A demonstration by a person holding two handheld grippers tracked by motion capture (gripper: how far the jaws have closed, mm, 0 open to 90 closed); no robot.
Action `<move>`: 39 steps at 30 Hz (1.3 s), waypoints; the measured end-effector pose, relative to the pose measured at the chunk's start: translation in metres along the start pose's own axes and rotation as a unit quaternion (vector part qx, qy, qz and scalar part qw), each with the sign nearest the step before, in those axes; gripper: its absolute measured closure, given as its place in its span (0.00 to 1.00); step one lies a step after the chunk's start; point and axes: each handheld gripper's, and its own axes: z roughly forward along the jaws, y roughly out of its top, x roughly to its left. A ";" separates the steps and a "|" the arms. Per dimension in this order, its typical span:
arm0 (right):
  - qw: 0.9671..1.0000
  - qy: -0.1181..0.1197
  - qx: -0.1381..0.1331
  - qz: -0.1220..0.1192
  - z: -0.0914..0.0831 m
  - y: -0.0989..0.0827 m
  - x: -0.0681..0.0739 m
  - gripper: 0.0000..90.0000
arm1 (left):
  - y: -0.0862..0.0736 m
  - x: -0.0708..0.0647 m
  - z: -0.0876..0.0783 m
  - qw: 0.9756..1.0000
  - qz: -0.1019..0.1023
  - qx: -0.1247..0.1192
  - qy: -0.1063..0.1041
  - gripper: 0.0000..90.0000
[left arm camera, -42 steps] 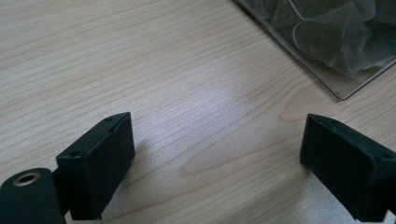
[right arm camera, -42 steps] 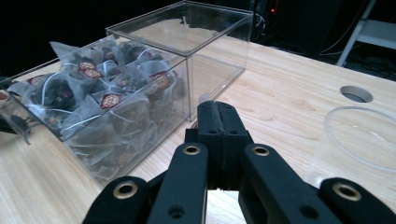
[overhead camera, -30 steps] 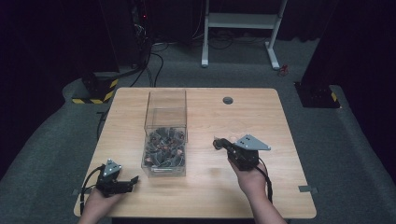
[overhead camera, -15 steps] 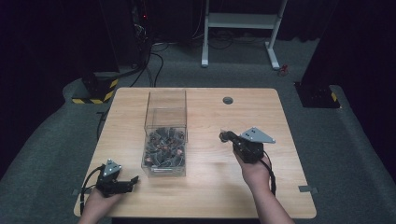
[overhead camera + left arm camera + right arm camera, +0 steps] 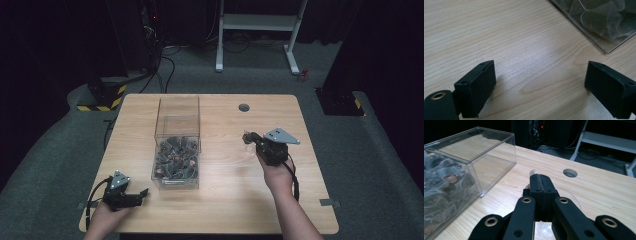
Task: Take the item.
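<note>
A clear plastic box (image 5: 178, 125) stands left of the table's middle, its near half holding several small clear-wrapped packets (image 5: 175, 157). My right gripper (image 5: 248, 136) hovers to the box's right, shut on a clear-wrapped packet. In the right gripper view, a sliver of clear wrapper (image 5: 532, 172) sticks out above the closed jaws (image 5: 541, 182), with the box (image 5: 469, 162) to their left. Near the front left corner, my left gripper (image 5: 142, 194) rests low over the wood. Its jaws stand wide open (image 5: 539, 85) with bare table between them, and the box's corner (image 5: 599, 22) lies just ahead.
The wooden table (image 5: 225, 200) has a round cable hole (image 5: 244, 107) near its far edge, also visible ahead of the right gripper as the hole (image 5: 570, 172). Past the table are a white frame (image 5: 260, 25), dark equipment and cables on grey carpet.
My right gripper has drifted a little right and toward the far edge, away from the box, still shut on the packet. The left gripper has stayed put.
</note>
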 end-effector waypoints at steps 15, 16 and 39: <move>1.000 -0.023 0.015 0.007 0.016 0.000 -0.014 1.00 | 0.000 0.000 0.000 1.000 0.000 0.000 0.000 0.11; 1.000 -0.024 0.015 0.007 0.017 0.000 -0.015 1.00 | 0.000 0.000 0.000 1.000 0.000 0.000 0.000 0.11; 0.997 -0.042 0.056 0.008 0.038 -0.014 -0.023 1.00 | 0.000 0.000 0.000 1.000 0.000 0.000 -0.001 0.11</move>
